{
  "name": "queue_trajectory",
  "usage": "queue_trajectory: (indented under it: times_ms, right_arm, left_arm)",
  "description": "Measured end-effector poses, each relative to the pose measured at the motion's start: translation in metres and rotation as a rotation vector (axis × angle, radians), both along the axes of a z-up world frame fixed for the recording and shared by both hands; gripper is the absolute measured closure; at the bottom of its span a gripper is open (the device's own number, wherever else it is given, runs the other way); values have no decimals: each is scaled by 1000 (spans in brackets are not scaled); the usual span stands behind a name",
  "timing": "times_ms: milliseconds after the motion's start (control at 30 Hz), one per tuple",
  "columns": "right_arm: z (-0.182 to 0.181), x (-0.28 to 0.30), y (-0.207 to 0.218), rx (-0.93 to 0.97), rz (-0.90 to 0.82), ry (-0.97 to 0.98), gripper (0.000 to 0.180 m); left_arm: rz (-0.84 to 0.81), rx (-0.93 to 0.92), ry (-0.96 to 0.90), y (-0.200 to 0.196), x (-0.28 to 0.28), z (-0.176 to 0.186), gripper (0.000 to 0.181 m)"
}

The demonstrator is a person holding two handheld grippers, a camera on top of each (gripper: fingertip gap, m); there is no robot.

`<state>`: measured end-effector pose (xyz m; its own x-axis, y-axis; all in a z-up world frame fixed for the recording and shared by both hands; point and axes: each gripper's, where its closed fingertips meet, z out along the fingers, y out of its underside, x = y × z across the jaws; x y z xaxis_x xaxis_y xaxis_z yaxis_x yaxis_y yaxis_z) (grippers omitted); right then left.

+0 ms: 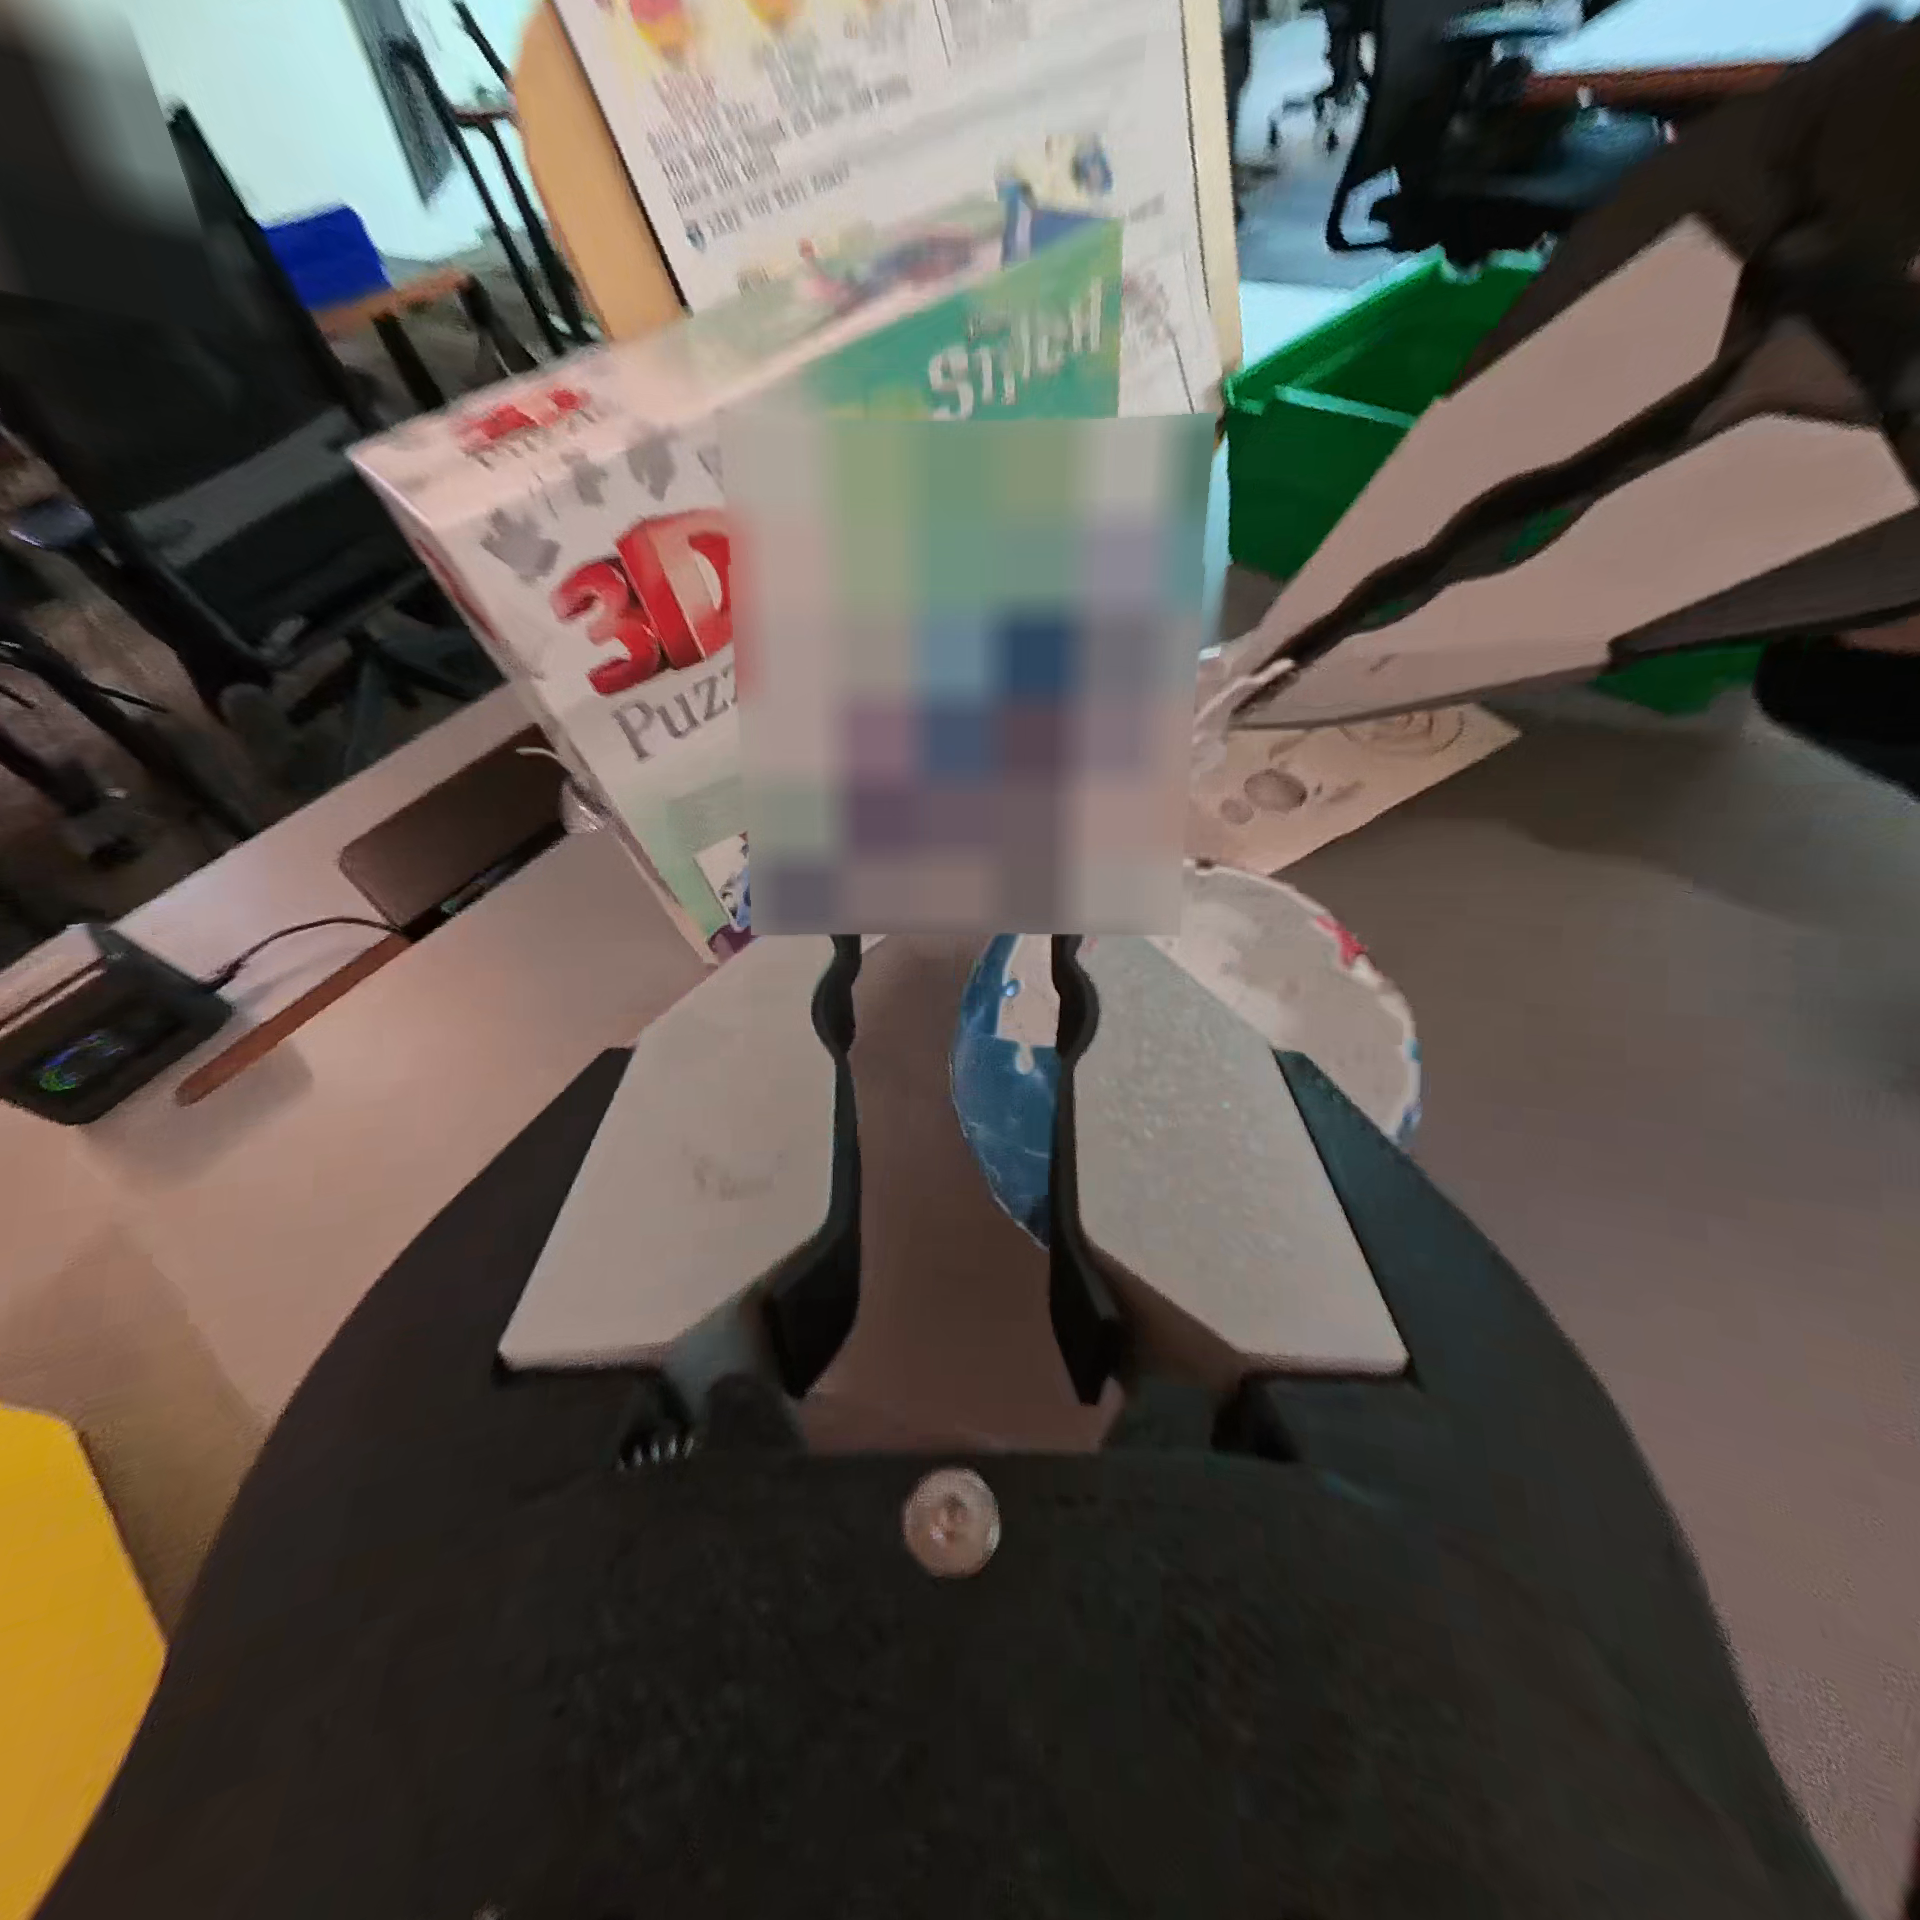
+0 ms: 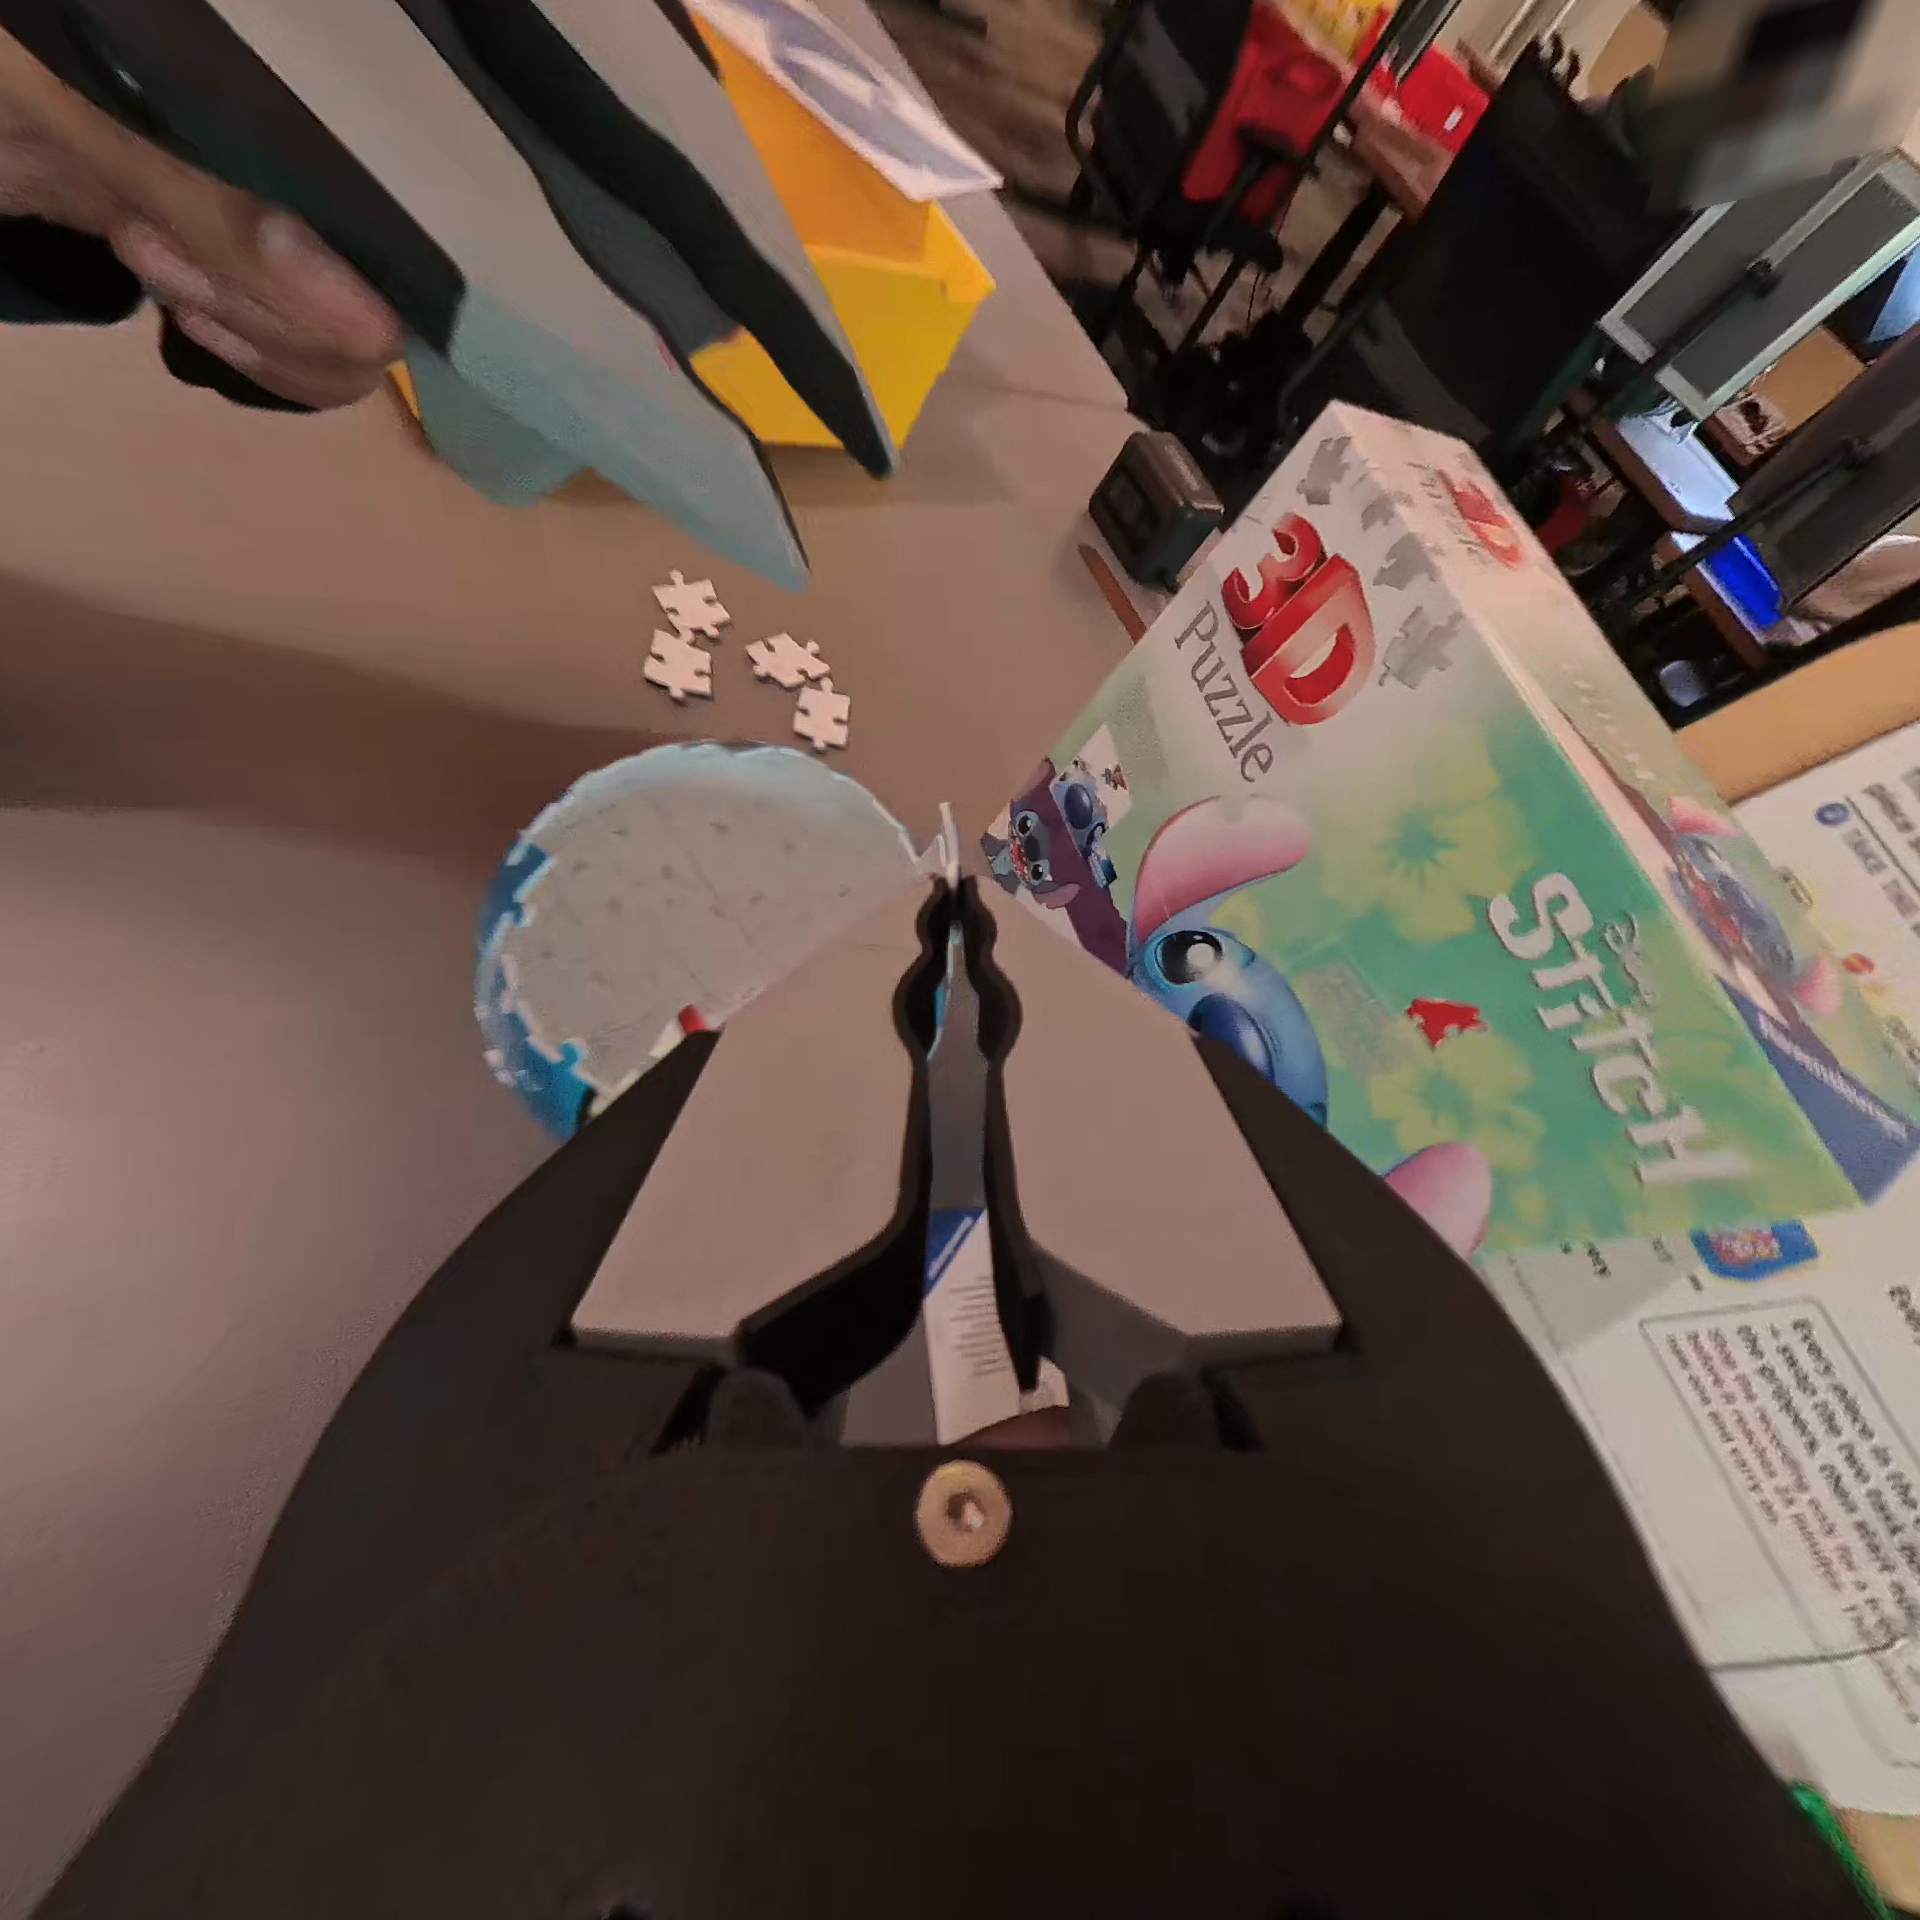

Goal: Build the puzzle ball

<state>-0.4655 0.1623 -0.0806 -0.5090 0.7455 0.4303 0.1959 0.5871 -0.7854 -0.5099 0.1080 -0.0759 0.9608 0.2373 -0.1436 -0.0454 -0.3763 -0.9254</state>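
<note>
The partly built puzzle ball (image 2: pixel 686 904), a half shell that is blue outside and white inside, lies on the table with its hollow side facing up. My right gripper (image 2: pixel 954 894) is shut on a small white puzzle piece (image 2: pixel 948 836) just off the shell's right rim. Several loose white pieces (image 2: pixel 748 665) lie beyond the shell. My left gripper (image 1: pixel 954 966) is open and empty, and the shell (image 1: pixel 1278 987) shows partly behind its right finger. It hangs over the loose pieces in the right wrist view (image 2: pixel 836 520). The right gripper (image 1: pixel 1273 670) enters from the upper right in the left wrist view.
The puzzle box (image 2: pixel 1455 883) lies right of the shell on a printed instruction sheet (image 2: pixel 1766 1455). A yellow bin (image 2: pixel 883 281) stands at the far table edge. A small black device (image 2: pixel 1153 509) sits near the box. A green bin (image 1: pixel 1351 416) stands behind the box. The tips of one gripper are about 8 centimetres away from the tips of the other.
</note>
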Motion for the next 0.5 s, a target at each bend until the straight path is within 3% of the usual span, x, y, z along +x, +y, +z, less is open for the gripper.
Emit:
queue_trajectory:
  times_ms: [100, 200, 500]
  right_arm:
    - [-14, -17, -2, 68, 21, -58, 180]
    - [-21, -26, -2, 102, 26, -64, 180]
    - [-26, -32, -8, -46, 104, -82, 180]
  left_arm:
    - [-36, -79, 4, 17, -17, -23, 146]
    - [-107, -111, 49, 27, -16, -25, 149]
    - [-229, -218, 268, 54, -7, -33, 170]
